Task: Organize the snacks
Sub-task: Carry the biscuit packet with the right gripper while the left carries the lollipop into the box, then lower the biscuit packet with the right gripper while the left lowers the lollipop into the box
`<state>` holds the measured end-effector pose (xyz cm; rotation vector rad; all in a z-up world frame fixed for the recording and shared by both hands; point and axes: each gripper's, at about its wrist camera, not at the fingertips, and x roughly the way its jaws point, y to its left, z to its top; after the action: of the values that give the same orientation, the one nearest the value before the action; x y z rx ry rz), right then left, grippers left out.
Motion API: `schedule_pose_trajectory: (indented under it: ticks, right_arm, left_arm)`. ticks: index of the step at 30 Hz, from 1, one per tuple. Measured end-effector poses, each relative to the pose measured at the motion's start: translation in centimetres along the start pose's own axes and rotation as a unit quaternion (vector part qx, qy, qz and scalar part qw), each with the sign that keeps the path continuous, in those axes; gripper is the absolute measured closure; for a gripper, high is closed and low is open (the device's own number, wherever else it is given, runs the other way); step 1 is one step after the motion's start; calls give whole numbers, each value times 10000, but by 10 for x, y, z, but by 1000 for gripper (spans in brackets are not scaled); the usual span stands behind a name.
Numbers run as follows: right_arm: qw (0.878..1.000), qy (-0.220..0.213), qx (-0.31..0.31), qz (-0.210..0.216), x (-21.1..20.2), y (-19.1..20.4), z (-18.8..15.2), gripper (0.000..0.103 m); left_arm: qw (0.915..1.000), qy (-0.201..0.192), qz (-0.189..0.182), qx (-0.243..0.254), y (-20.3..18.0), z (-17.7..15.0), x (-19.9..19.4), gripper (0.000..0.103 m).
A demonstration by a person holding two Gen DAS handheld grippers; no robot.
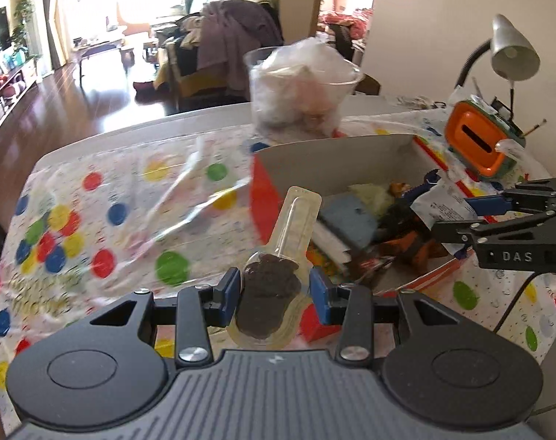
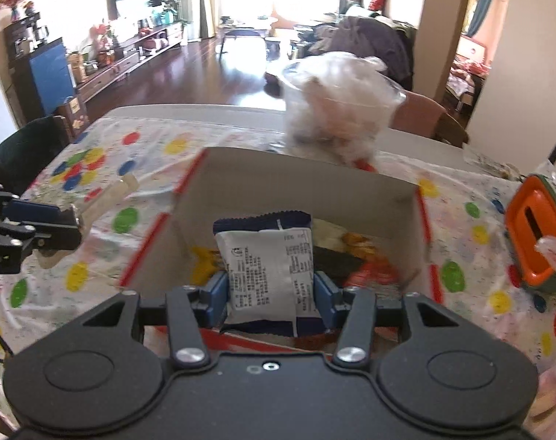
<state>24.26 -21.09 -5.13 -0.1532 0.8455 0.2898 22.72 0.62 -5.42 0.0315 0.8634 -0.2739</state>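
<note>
Left wrist view shows us our left gripper point(image 1: 274, 289) clamped on a clear spoon-shaped packet point(image 1: 274, 282) of dark filling, held just beside the cardboard box point(image 1: 336, 154). Its wrappers blur into a jumble (labels unreadable). Behind it, a plastic cup point(image 1: 303, 88) holds crumpled white wrapping. Our right gripper point(image 2: 272, 289) grips a white-and-blue snack pouch point(image 2: 266, 267) over the box interior.

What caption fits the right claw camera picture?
Right claw holds a white snack packet over the cardboard box.
</note>
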Motion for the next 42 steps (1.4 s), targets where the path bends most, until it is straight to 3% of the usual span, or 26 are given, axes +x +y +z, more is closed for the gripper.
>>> schedule_pose_trajectory:
  ticks: [7,15,27,36,42]
  right_arm:
    - [9996,155,203,-99,18,-47,-1,55]
    - [9988,358,225,-226,47,-70,0,55]
    - [9979,608,183,-81,65,-76,1,55]
    - [9975,689,149,33,73,-72,-1,54]
    - [9976,672,164,65,74,-72,-2,54]
  left_arm:
    - [9998,191,38,-53,-35,25,34,63]
    - [9978,661,60,-91,-63,52,85,63]
    - [9889,1462,210,-148,-82,70,154,63]
    - [9799,1976,173,-233,-82,66,176,62]
    - [9796,1981,180,-293,-79,62,176,62]
